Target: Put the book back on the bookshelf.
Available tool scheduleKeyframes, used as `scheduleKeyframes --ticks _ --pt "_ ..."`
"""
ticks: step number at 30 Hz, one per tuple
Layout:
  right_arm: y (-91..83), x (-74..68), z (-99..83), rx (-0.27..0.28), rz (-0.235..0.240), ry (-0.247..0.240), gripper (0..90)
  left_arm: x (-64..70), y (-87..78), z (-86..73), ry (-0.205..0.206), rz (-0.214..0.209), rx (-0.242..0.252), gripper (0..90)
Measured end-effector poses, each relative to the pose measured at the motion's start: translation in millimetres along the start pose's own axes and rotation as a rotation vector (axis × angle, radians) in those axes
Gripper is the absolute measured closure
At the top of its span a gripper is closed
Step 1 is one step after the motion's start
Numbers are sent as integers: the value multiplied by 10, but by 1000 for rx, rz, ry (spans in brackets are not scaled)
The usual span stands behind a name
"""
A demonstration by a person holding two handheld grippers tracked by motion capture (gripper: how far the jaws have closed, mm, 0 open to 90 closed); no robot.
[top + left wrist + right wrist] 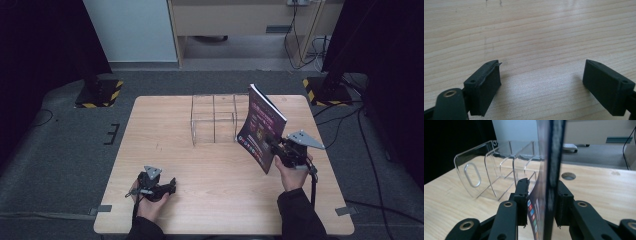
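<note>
A dark magazine (261,128) with a purple and red cover is held upright and tilted above the wooden table (165,125), just right of a clear acrylic file rack (214,119). My right gripper (274,145) is shut on its near lower edge. In the right gripper view the magazine (551,170) stands edge-on between the two black pads (523,197), with the rack (496,170) behind it to the left. My left gripper (172,186) rests low near the table's front left, open with nothing between its fingers; its pads (485,85) stand wide apart over bare wood.
The rack has several upright dividers and stands at the back middle of the table. A round cable hole (568,176) lies in the tabletop beyond the magazine. Black stands with yellow-striped bases (100,92) flank the table on the floor.
</note>
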State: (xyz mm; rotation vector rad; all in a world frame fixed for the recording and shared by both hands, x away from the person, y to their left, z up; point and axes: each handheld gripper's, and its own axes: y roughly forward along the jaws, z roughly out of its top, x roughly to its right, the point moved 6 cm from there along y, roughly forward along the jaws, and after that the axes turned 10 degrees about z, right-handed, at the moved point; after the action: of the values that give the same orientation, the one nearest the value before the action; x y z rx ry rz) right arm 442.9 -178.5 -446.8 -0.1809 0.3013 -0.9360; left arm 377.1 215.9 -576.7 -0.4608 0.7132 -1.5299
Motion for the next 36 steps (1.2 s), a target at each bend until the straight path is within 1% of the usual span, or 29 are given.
scheduleKeyframes --ticks 6,9,11,13,17,23,25,26,29,32,36 --pt "31 60 174 8 -19 2 700 0 0 0 0 0 0 137" --pt "42 79 230 0 -24 10 760 0 0 0 0 0 0 137" --pt "45 82 245 -10 -32 13 819 0 0 0 0 0 0 137" --pt "48 78 254 -16 -36 14 833 0 0 0 0 0 0 137" --pt "49 59 260 -14 -46 13 840 0 0 0 0 0 0 137" --pt "45 8 312 8 -22 13 841 1 1 0 -1 -1 1 137" --pt "56 -16 347 16 -18 9 842 1 1 0 -1 -1 1 137" --pt "67 -27 373 21 -18 -1 842 0 1 0 -1 -1 1 137" --pt "96 -48 435 36 -30 -17 842 1 0 0 -1 -1 0 137" --pt "140 -54 510 50 -52 -36 842 1 0 0 -1 -2 0 137" --pt "212 -15 597 79 -61 -31 842 1 0 0 0 -2 0 136"
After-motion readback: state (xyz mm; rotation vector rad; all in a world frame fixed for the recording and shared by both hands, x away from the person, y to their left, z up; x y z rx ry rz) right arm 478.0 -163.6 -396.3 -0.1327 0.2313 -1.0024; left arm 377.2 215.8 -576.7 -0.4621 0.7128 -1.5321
